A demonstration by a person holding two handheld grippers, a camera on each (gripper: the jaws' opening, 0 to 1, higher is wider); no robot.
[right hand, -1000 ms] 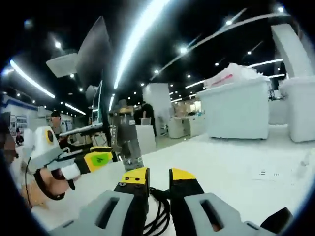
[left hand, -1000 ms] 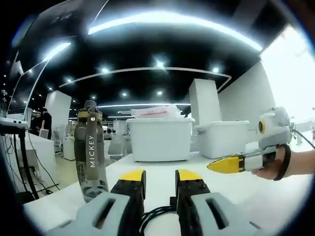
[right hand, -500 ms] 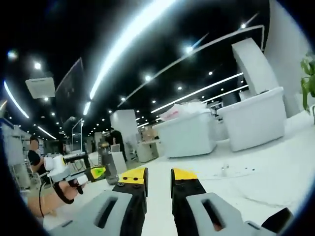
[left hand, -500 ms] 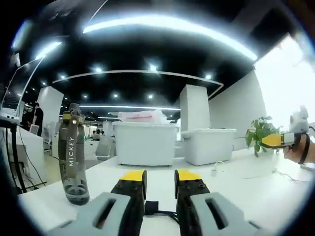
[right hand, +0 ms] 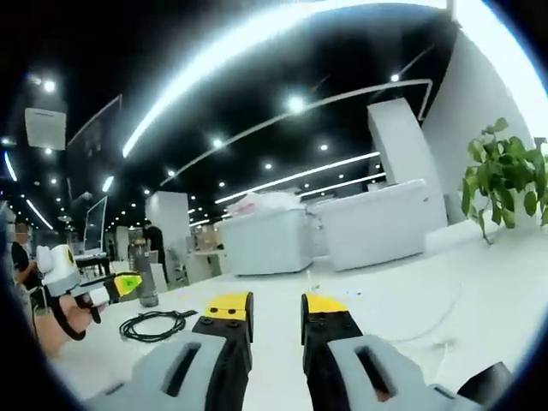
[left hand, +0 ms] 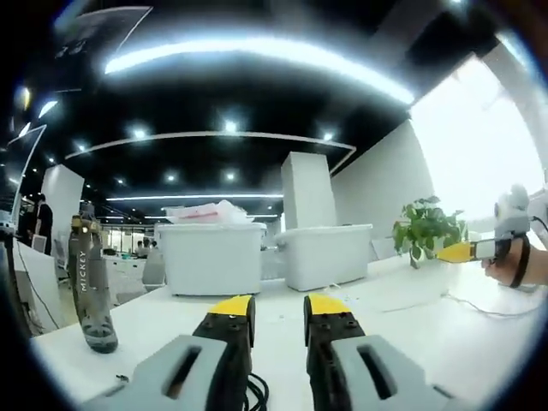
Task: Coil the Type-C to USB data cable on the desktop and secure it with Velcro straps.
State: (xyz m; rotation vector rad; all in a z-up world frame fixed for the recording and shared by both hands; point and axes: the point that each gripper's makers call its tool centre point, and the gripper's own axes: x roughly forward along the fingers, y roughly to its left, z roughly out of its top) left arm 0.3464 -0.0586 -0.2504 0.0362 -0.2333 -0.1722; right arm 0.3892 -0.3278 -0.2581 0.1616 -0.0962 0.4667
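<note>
Black coiled cable (right hand: 154,324) lies flat on the white tabletop (right hand: 479,300), lower left of the right gripper view, a loose oval bundle with its long axis running roughly left-right in frame. In that view my right hand-held gripper (right hand: 271,306) sits bottom centre, yellow-tipped jaws apart with a clear gap, nothing between them. The cable is off to its left and a bit ahead, well apart from it. The left hand-held gripper (right hand: 122,283) enters at far left of that view, just beside the cable and above it, so the left is clearly the nearer one. In the left gripper view its own jaws, bottom centre, stand apart (left hand: 277,310) and empty, and a short loop of black cable (left hand: 255,392) peeks out at the bottom edge between and under them. Dark bottle (left hand: 88,291) stands upright at lower left of that view, near the cable. Two white bins (left hand: 211,257) sit mid-frame behind, a potted plant (left hand: 425,229) at right. I can't make out any Velcro strap on the bundle, too small to tell. My read: coiling looks done or nearly so, strapping is what's left, and the left side should go for it since the right would have to swing left across the tabletop.
</note>
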